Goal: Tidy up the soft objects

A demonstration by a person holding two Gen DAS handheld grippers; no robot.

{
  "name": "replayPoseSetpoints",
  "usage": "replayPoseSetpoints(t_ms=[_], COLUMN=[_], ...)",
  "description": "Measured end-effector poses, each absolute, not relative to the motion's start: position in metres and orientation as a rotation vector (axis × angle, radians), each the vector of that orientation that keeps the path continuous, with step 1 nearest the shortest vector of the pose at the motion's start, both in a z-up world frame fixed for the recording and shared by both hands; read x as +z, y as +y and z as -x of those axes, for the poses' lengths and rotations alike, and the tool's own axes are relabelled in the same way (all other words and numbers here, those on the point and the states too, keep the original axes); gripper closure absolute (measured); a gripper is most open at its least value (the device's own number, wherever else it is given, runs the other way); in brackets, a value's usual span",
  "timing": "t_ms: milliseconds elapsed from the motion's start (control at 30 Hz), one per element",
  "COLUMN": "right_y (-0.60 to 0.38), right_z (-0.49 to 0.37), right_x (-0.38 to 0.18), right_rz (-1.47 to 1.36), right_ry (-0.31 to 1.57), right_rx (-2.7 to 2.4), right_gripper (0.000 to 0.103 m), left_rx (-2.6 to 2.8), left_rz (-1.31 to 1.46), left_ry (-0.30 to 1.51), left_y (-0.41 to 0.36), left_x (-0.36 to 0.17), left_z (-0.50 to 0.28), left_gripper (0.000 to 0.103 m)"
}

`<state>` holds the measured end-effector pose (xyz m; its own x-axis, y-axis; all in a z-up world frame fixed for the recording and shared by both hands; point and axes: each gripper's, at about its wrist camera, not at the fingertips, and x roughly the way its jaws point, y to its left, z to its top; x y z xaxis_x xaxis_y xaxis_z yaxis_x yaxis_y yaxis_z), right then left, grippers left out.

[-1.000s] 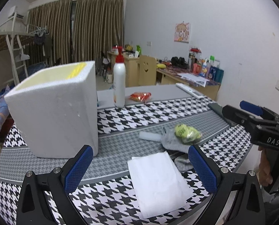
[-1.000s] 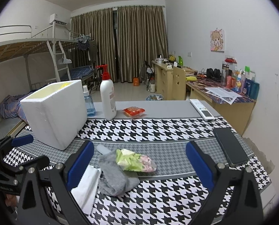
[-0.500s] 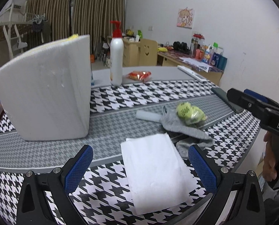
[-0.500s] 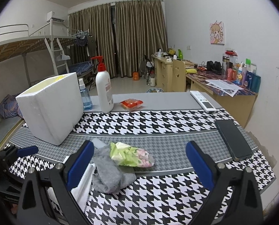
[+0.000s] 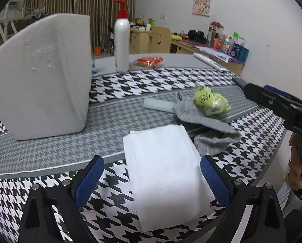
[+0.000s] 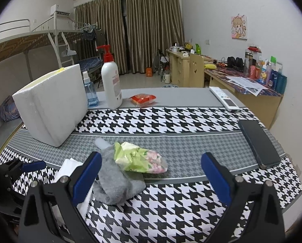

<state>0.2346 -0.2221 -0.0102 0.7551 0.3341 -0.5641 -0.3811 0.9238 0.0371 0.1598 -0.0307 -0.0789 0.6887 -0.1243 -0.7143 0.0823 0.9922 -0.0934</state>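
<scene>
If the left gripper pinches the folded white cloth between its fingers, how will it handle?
The white cloth will probably be floppy: it lies flat in soft folded layers, so the unpinched end should droop and the layers may unfold. It looks light. Its edge lies beside the grey sock, which might drag along.

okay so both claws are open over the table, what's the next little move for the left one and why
Probably ease the left claw straight down and close on the folded white cloth. Its jaws stand wide open with the cloth lying flat between them, nothing held yet. The gray sock and green packet lie further right, nearer the right claw, and the foam box stands close on the left.
</scene>
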Motion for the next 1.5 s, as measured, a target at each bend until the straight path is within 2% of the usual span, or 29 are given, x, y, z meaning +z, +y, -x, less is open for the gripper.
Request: replayPoseSetpoints(t_ms=[200, 400, 700, 767, 933, 1000, 1067, 1167, 1267, 1433, 1500], right_y=[-0.217, -0.211, -0.198, -0.197, -0.196, -0.196, -0.195, -0.194, -0.193, -0.191, -0.191], right_z=[-0.243, -0.249, -0.260, -0.263, -0.266, -0.267, -0.267, -0.268, -0.268, -0.268, -0.269], right_x=[-0.018, -0.024, -0.035, -0.038, -0.040, -0.041, -0.042, -0.043, -0.046, -0.051, -0.053], right_rz=[0.092, 0.090, 0.098, 0.102, 0.109, 0.111, 0.113, 0.117, 0.129, 0.142, 0.146], right_ry=[0.634, 0.670, 0.720, 0.731, 0.740, 0.744, 0.746, 0.752, 0.758, 0.767, 0.772], right_rx=[0.405, 0.436, 0.469, 0.463, 0.465, 0.468, 0.471, 0.473, 0.474, 0.474, 0.476], right_gripper=[0.004, 0.014, 0.020, 0.022, 0.027, 0.033, 0.034, 0.039, 0.040, 0.041, 0.046], left_rx=[-0.126, -0.131, -0.103, -0.106, -0.132, -0.140, -0.154, -0.168, -0.178, -0.187, -0.190], left_rz=[0.052, 0.040, -0.025, -0.028, -0.044, -0.048, -0.052, -0.050, -0.047, -0.043, -0.037], left_ry=[0.829, 0.869, 0.859, 0.856, 0.845, 0.841, 0.838, 0.835, 0.834, 0.834, 0.832], left_y=[-0.035, -0.037, -0.043, -0.043, -0.045, -0.045, -0.047, -0.047, -0.047, -0.048, -0.047], left_x=[-0.085, -0.094, -0.095, -0.094, -0.093, -0.093, -0.092, -0.091, -0.091, -0.090, -0.090], left_z=[-0.162, -0.165, -0.163, -0.162, -0.159, -0.158, -0.158, -0.158, -0.158, -0.158, -0.158], left_gripper=[0.011, 0.018, 0.032, 0.040, 0.049, 0.057, 0.070, 0.081, 0.086, 0.087, 0.087])
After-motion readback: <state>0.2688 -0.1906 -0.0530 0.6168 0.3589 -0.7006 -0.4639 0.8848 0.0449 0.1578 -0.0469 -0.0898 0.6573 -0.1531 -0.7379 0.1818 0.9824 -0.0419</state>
